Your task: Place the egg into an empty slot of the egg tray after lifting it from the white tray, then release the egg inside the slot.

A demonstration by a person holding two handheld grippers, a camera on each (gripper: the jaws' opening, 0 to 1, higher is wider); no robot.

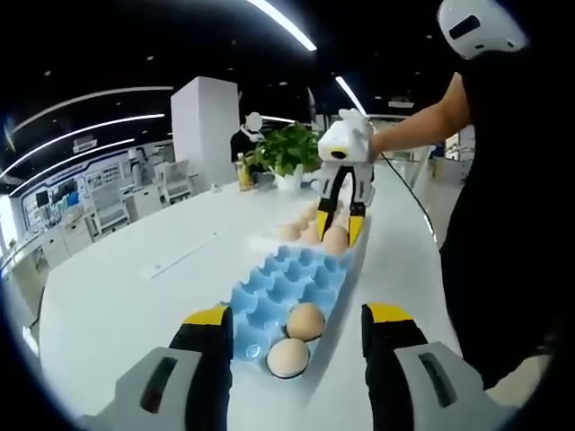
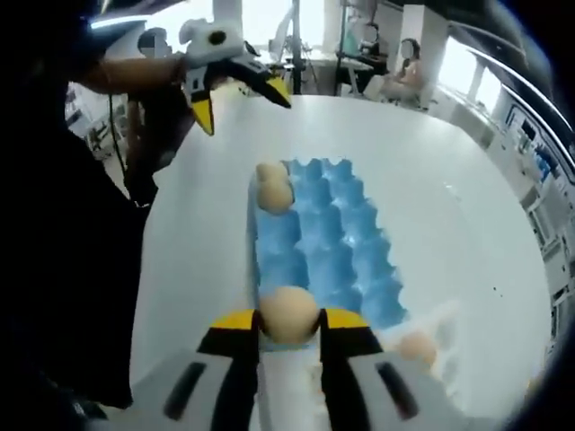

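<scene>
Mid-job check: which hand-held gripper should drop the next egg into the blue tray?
The right hand-held gripper. It is shut on an egg just at the near end of the blue egg tray, beside empty slots. The left hand-held gripper is open and holds nothing.

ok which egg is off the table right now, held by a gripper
The egg clamped between the right gripper's yellow-tipped jaws, at the near end of the blue egg tray. The two eggs already in the tray sit in slots, untouched.
</scene>
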